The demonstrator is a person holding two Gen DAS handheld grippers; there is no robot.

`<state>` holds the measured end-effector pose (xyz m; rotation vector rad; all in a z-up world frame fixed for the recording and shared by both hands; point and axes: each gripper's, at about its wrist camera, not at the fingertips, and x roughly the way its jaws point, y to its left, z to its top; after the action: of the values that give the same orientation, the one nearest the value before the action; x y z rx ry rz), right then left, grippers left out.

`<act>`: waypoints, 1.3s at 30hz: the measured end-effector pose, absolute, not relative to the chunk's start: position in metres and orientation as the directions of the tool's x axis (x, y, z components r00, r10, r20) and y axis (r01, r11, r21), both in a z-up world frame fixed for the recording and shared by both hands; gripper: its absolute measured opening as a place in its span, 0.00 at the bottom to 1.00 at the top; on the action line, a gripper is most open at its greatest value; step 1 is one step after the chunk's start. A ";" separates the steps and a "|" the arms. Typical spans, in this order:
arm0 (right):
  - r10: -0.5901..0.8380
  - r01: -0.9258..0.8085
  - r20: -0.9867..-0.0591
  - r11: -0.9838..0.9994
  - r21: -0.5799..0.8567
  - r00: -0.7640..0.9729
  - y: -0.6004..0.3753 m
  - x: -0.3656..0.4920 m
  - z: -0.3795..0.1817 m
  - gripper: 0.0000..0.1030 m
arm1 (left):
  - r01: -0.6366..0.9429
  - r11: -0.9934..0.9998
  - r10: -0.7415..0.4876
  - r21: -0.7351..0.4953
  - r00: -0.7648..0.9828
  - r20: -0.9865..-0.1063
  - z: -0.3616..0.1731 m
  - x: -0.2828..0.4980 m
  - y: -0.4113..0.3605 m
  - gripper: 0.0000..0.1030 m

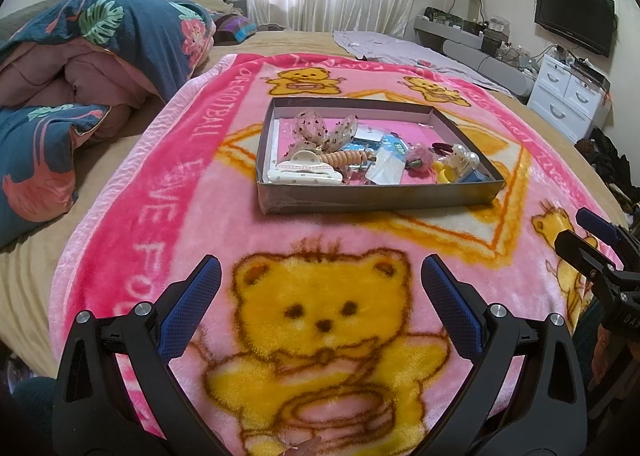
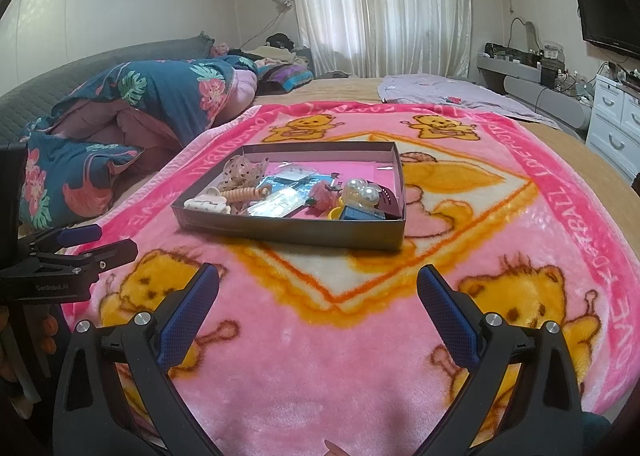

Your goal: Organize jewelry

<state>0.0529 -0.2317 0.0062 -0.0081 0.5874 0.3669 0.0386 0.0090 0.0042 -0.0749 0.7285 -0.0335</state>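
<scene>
A shallow dark cardboard box [image 1: 372,198] [image 2: 288,232] sits on a pink teddy-bear blanket [image 1: 248,224] [image 2: 360,336]. It holds hair accessories and jewelry: a white claw clip [image 1: 304,172] [image 2: 208,202], a spotted tulle bow [image 1: 324,128] [image 2: 242,172], a peach coil tie [image 1: 346,158], plastic packets [image 1: 386,166] [image 2: 276,202], a pink pompom [image 1: 420,158] [image 2: 322,194], pearl pieces [image 1: 464,158] [image 2: 362,190]. My left gripper [image 1: 320,284] is open and empty, short of the box. My right gripper [image 2: 318,288] is open and empty too. Each shows at the other view's edge [image 1: 588,240] [image 2: 92,244].
A folded floral duvet [image 1: 80,68] [image 2: 132,112] lies left on the bed. A lilac cloth [image 1: 408,48] [image 2: 452,92] lies at the far right. White drawers [image 1: 568,92] [image 2: 616,124], a cluttered shelf and a wall TV [image 1: 574,16] stand beyond the bed's right side.
</scene>
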 end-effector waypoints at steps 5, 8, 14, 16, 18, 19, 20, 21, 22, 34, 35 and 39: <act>0.337 -0.340 -0.546 0.935 0.100 0.767 -0.232 0.053 0.006 0.96 | 0.005 0.997 -0.055 -0.077 0.744 -0.666 0.003 0.038 0.011 0.91; 0.337 -0.340 -0.545 0.935 0.100 0.768 -0.232 0.053 0.006 0.96 | 0.003 0.997 -0.054 -0.077 0.743 -0.667 0.003 0.038 0.012 0.91; 0.335 -0.338 -0.546 0.936 0.098 0.768 -0.232 0.053 0.006 0.96 | 0.004 0.997 -0.054 -0.077 0.744 -0.667 0.003 0.038 0.012 0.91; 0.335 -0.338 -0.545 0.936 0.099 0.768 -0.232 0.053 0.006 0.96 | 0.008 0.997 -0.061 -0.082 0.741 -0.669 0.003 0.039 0.011 0.91; 0.334 -0.338 -0.546 0.936 0.097 0.768 -0.232 0.054 0.006 0.96 | 0.004 0.997 -0.055 -0.077 0.742 -0.668 0.002 0.038 0.012 0.91; 0.334 -0.338 -0.547 0.936 0.097 0.768 -0.232 0.054 0.006 0.96 | 0.006 0.997 -0.059 -0.082 0.741 -0.668 0.002 0.037 0.013 0.91; 0.333 -0.337 -0.547 0.937 0.097 0.768 -0.232 0.053 0.006 0.96 | 0.008 0.996 -0.065 -0.089 0.740 -0.669 0.001 0.038 0.014 0.91; 0.332 -0.336 -0.546 0.937 0.095 0.769 -0.233 0.053 0.006 0.96 | 0.011 0.995 -0.078 -0.103 0.739 -0.670 0.001 0.037 0.017 0.91; 0.331 -0.336 -0.546 0.937 0.095 0.769 -0.233 0.054 0.007 0.96 | 0.014 0.994 -0.083 -0.108 0.737 -0.671 0.000 0.037 0.017 0.91; 0.306 -0.262 -0.552 0.952 0.159 0.776 -0.254 0.065 0.009 0.96 | -0.026 0.997 -0.030 -0.071 0.721 -0.692 -0.001 0.041 0.010 0.91; 0.290 -0.236 -0.556 0.957 0.168 0.779 -0.260 0.071 0.010 0.96 | -0.036 0.996 -0.035 -0.086 0.713 -0.700 -0.003 0.045 0.013 0.91; 0.183 -0.077 -0.609 0.977 0.197 0.772 -0.302 0.125 0.015 0.96 | -0.153 0.984 0.032 -0.091 0.654 -0.756 -0.005 0.081 0.043 0.91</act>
<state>0.1249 -0.3021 0.0149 0.1644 0.6750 0.1417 0.0807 0.0434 -0.0046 -0.1517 0.8527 0.1057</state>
